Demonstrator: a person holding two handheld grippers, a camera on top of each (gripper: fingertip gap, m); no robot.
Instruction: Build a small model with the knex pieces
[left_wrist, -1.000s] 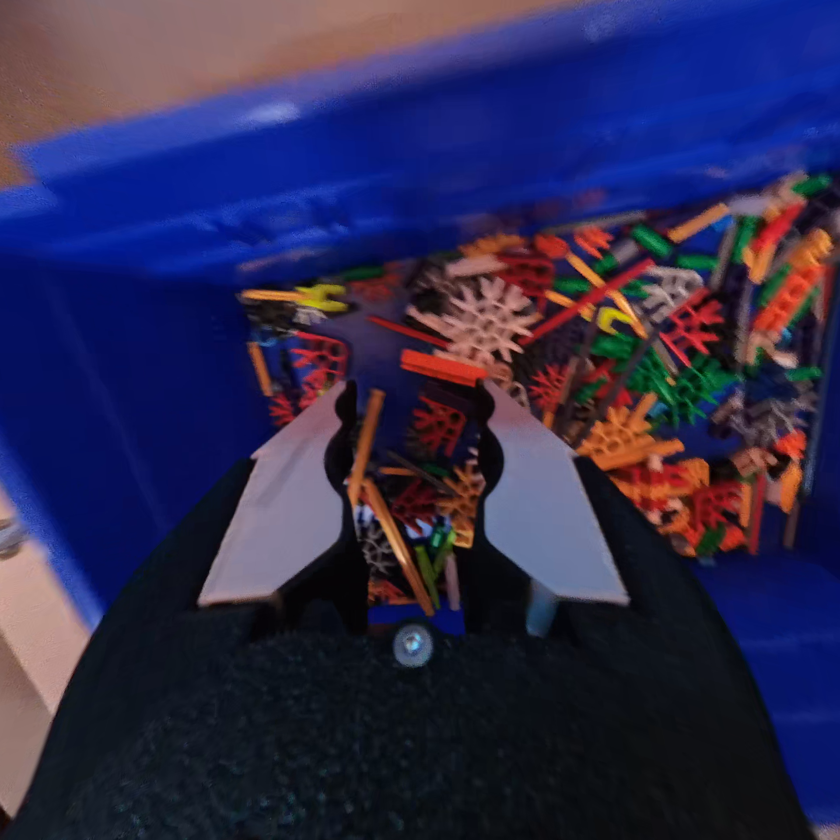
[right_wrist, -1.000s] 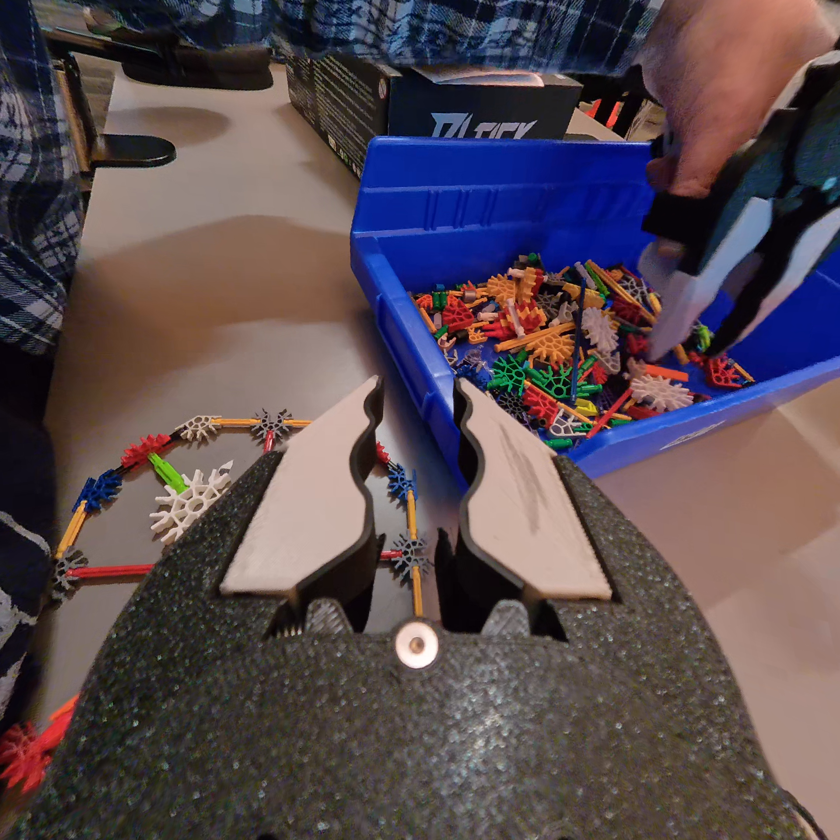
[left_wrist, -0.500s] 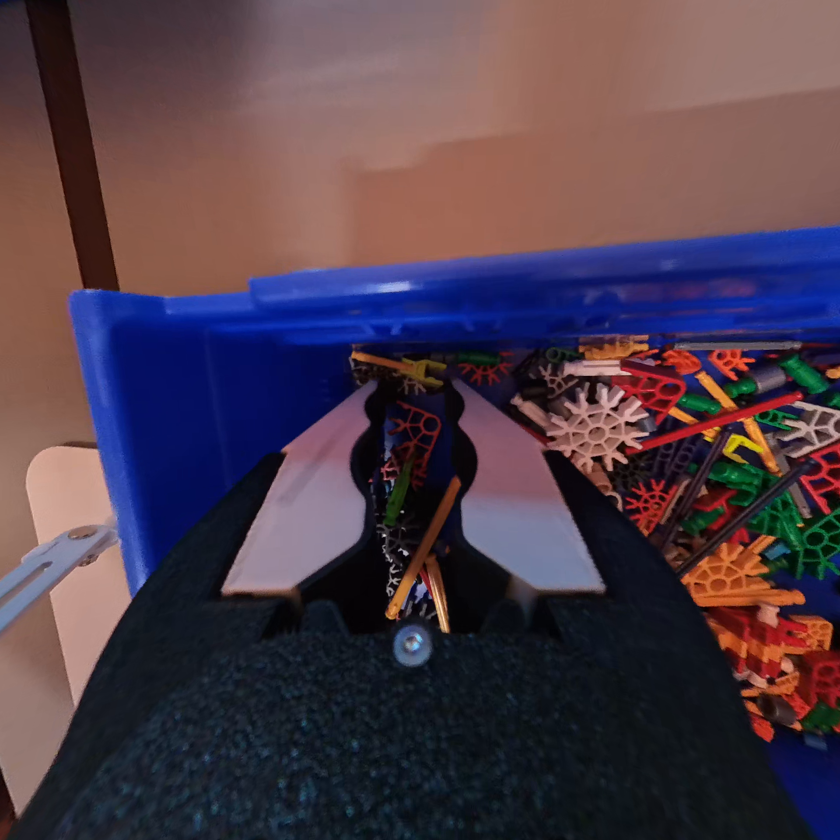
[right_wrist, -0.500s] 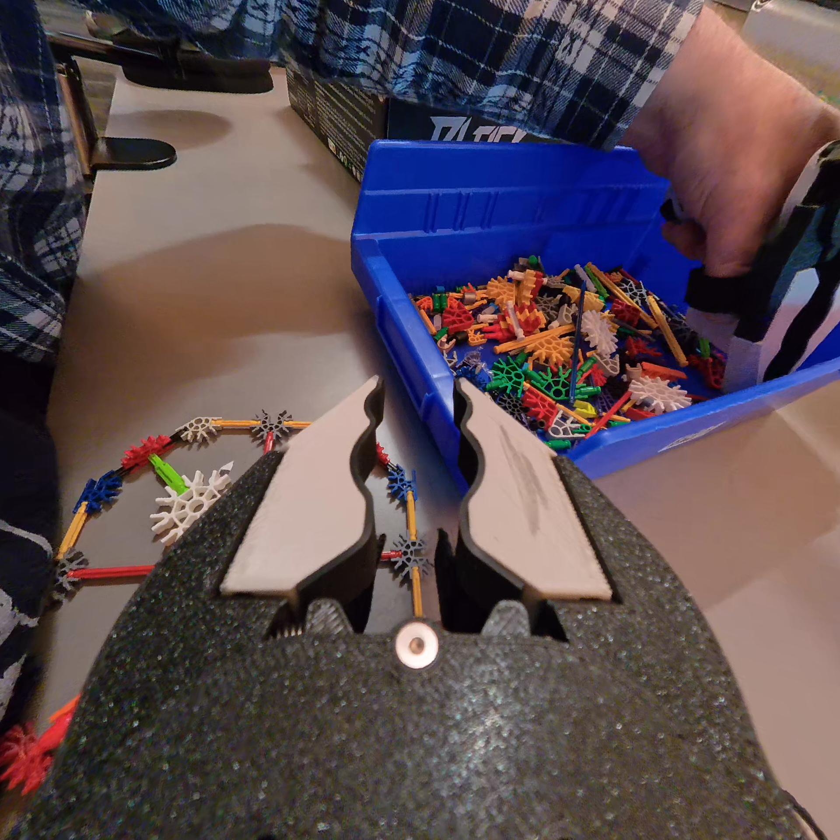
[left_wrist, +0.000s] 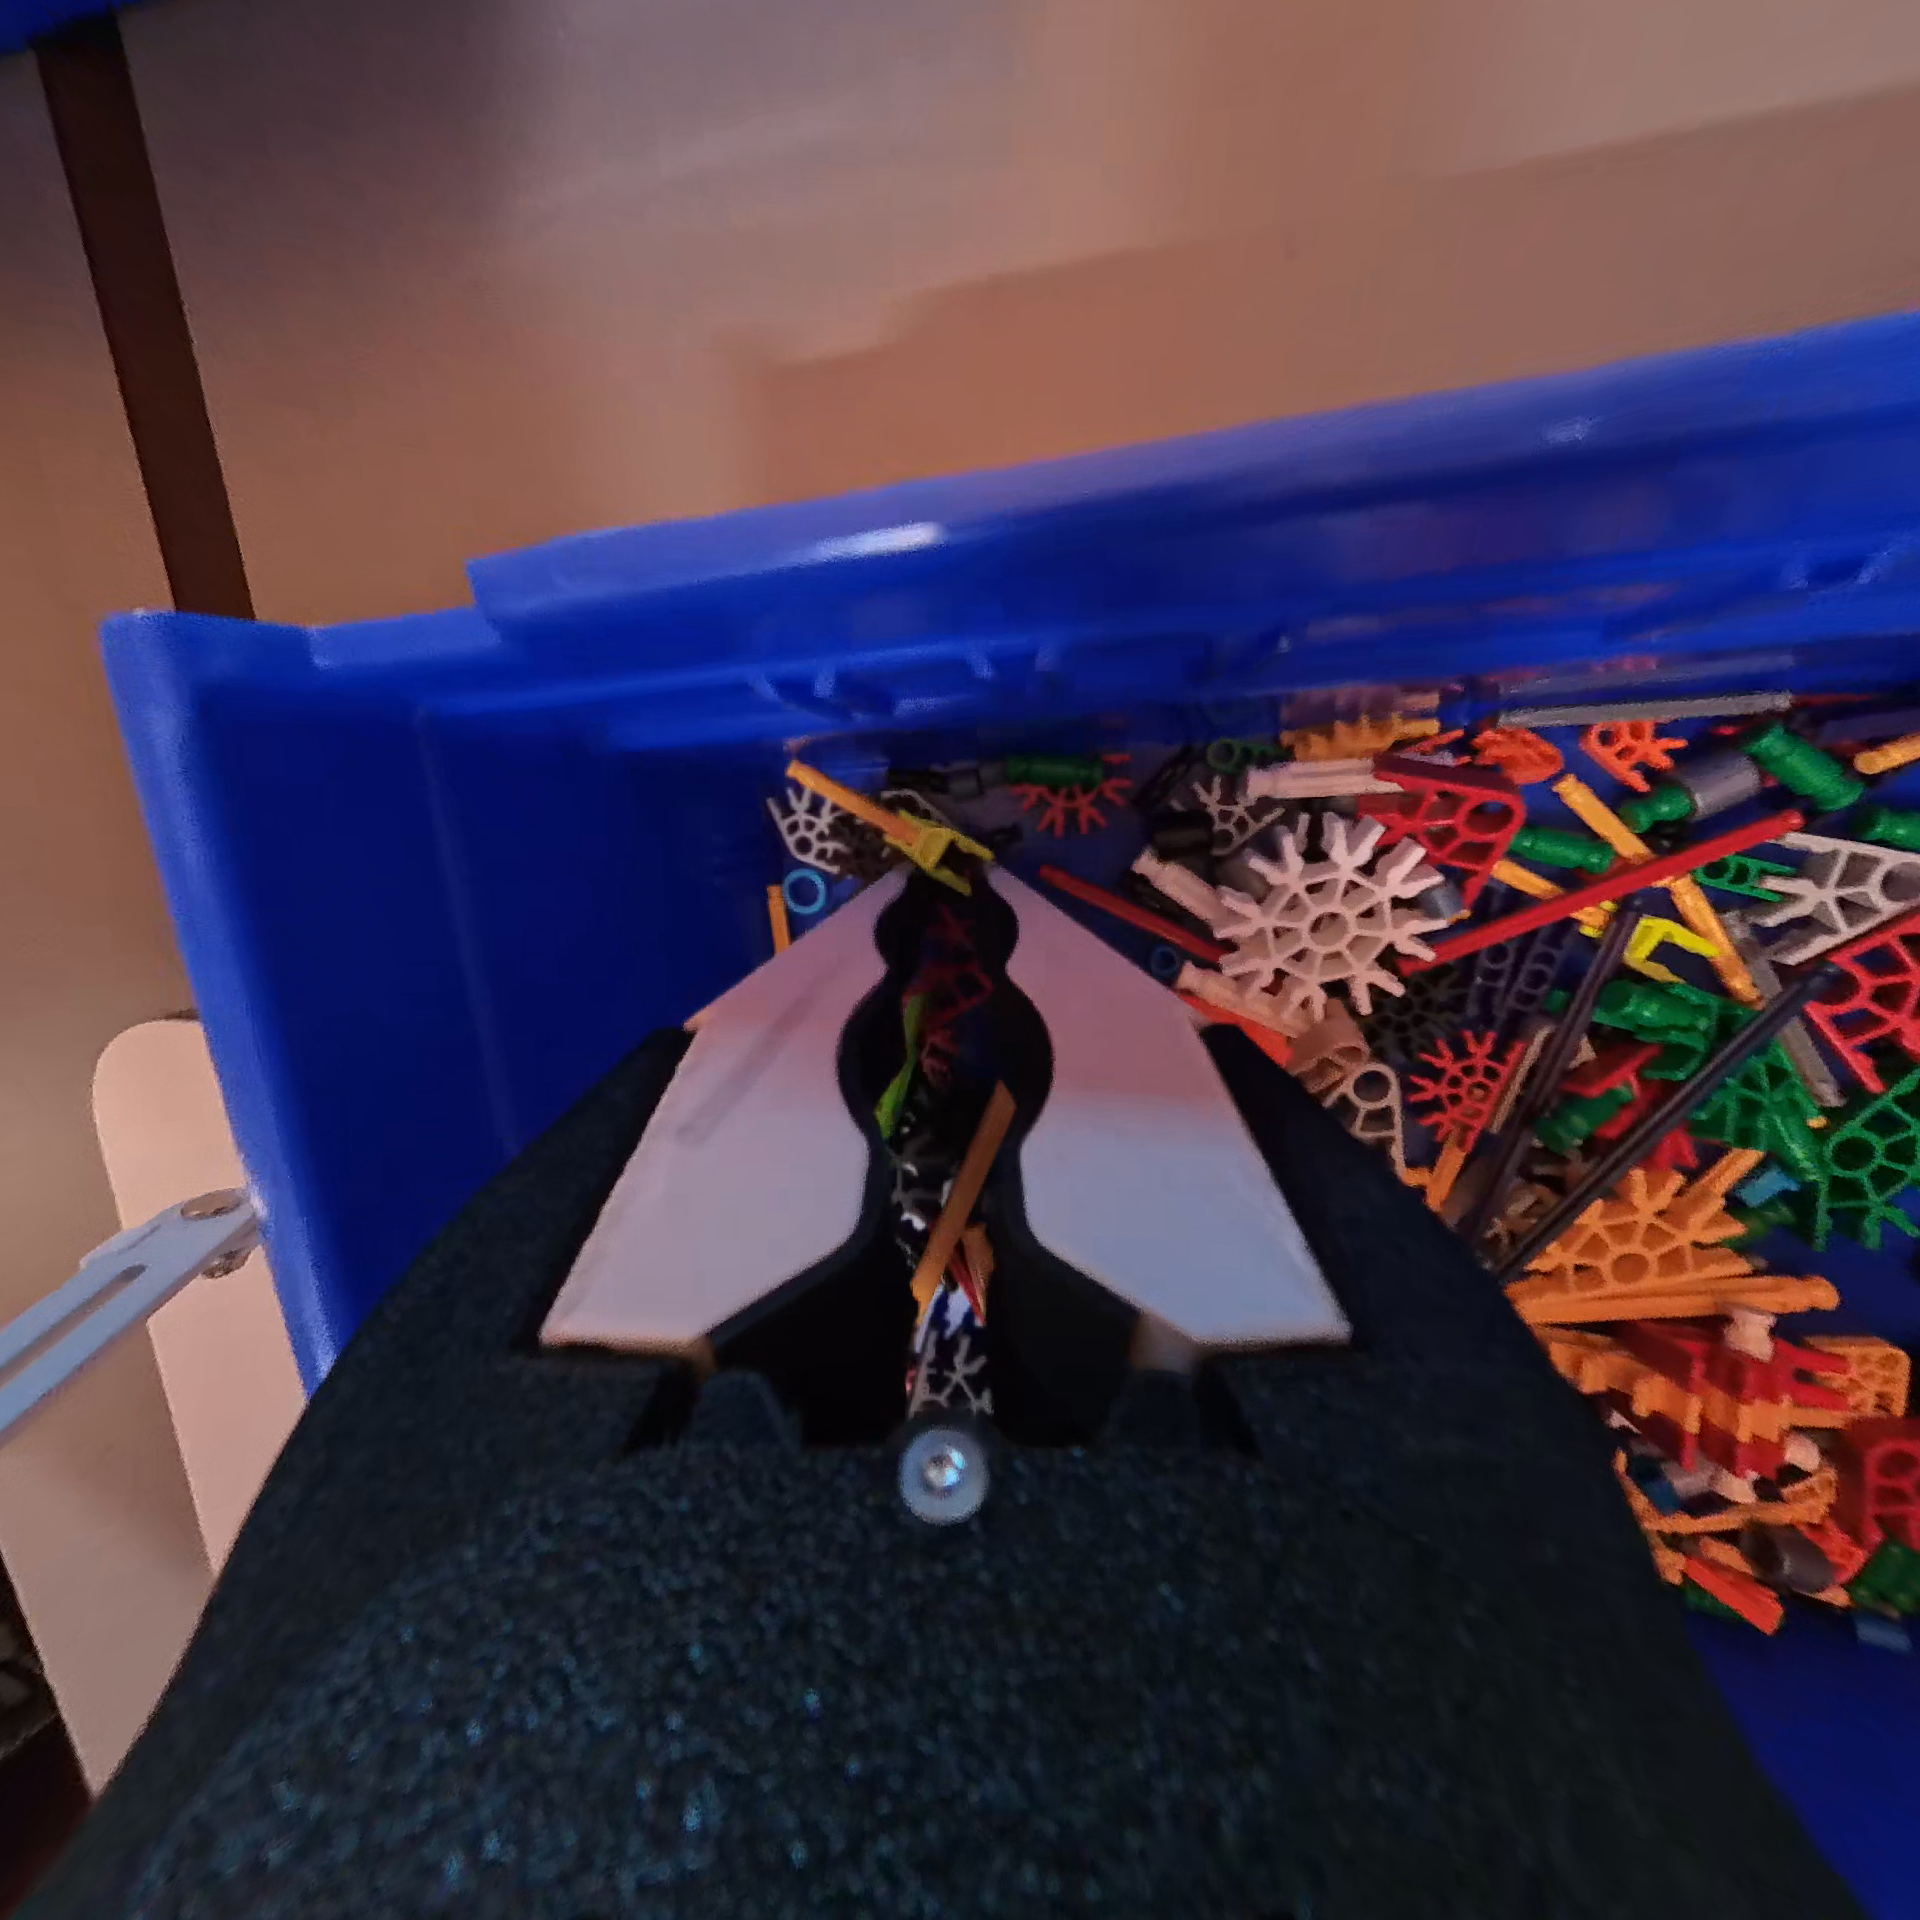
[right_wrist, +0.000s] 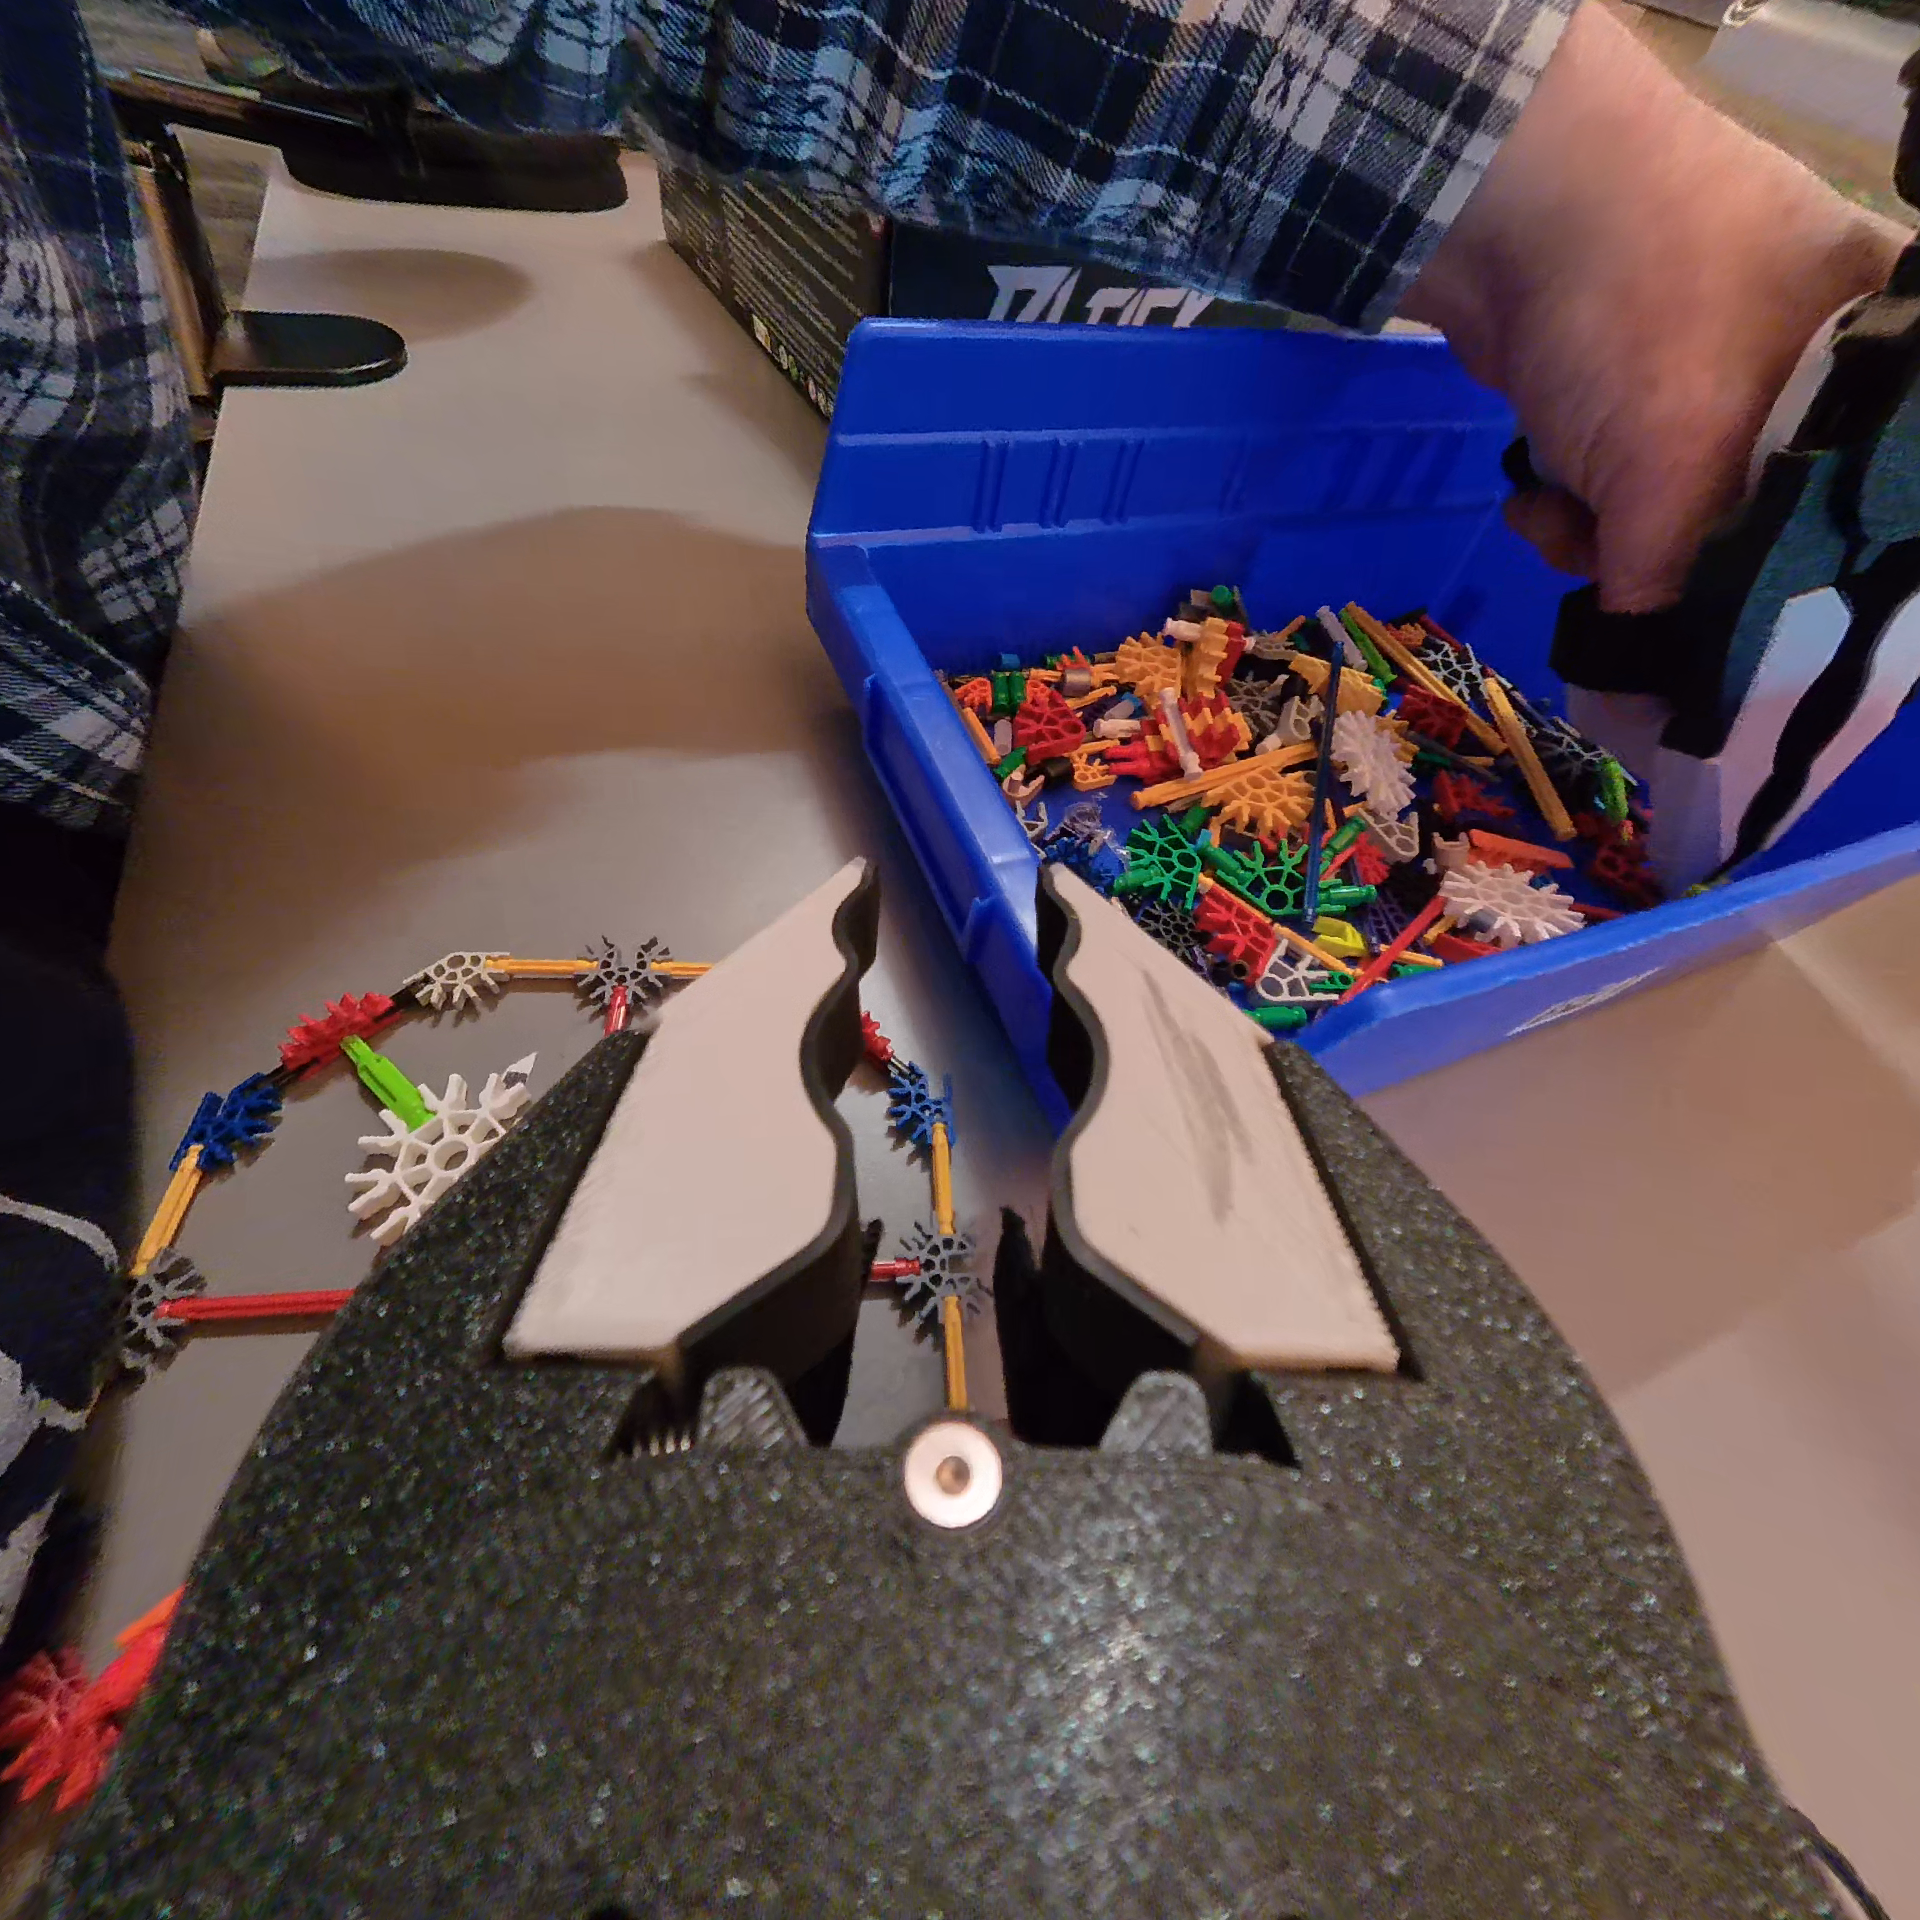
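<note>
Left gripper (left_wrist: 945, 883) jaws narrow, crowding blue bin (left_wrist: 582, 831) corner; right gripper (right_wrist: 956, 883) gaping beside.

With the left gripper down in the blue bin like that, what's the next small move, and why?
Probably close the left gripper the rest of the way before lifting. Its jaws are nearly shut with the tips low in the blue bin, right at a yellow clip piece, but whether they grip anything is unclear. The right gripper waits open above the table.

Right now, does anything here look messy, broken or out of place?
Nothing looks broken or spilled. The loose pieces are jumbled but all inside the blue bin, and the half-built rod frame lies flat on the table. The left gripper reaches into the bin.
</note>
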